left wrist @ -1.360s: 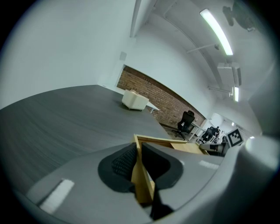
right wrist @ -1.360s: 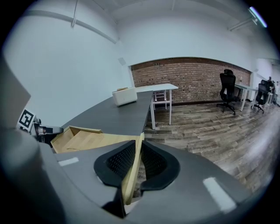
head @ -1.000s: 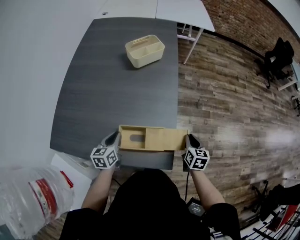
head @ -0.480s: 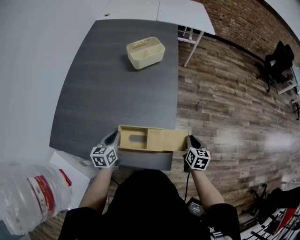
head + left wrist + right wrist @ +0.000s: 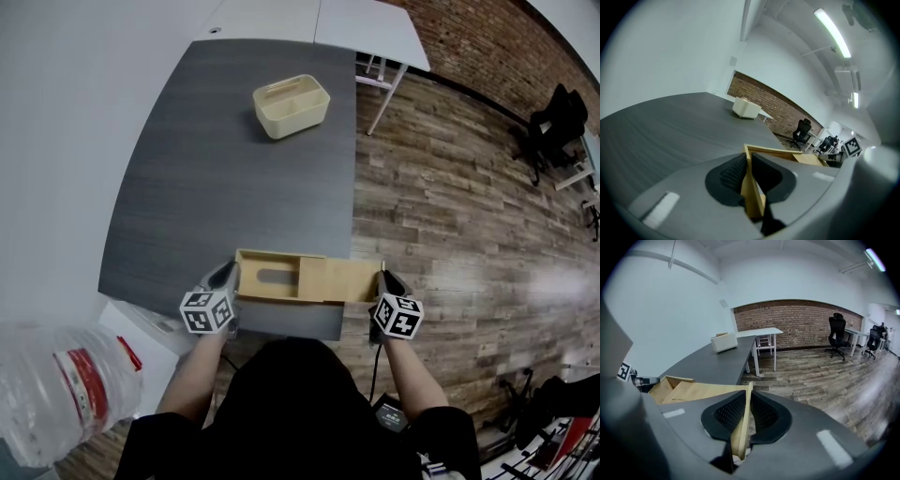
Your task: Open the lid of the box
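Observation:
A light wooden box [image 5: 265, 278] with a sliding lid [image 5: 337, 279] lies along the near edge of the dark grey table [image 5: 234, 178]. My left gripper [image 5: 228, 275] is shut on the box's left end wall [image 5: 753, 199], its pads either side of the thin board in the left gripper view [image 5: 747, 174]. My right gripper [image 5: 384, 278] is shut on the lid's right end [image 5: 741, 427], which sticks out past the table's right edge over the floor. The lid is partly slid right, baring the box's left part with a long slot inside.
A cream handled caddy [image 5: 291, 105] stands at the table's far side. A large water bottle [image 5: 56, 394] is at the lower left, off the table. White tables [image 5: 370, 21] and an office chair [image 5: 553, 117] stand on the wood floor to the right.
The lid has slid a little further right with my right gripper, widening the opening. The left gripper and the box body have stayed put.

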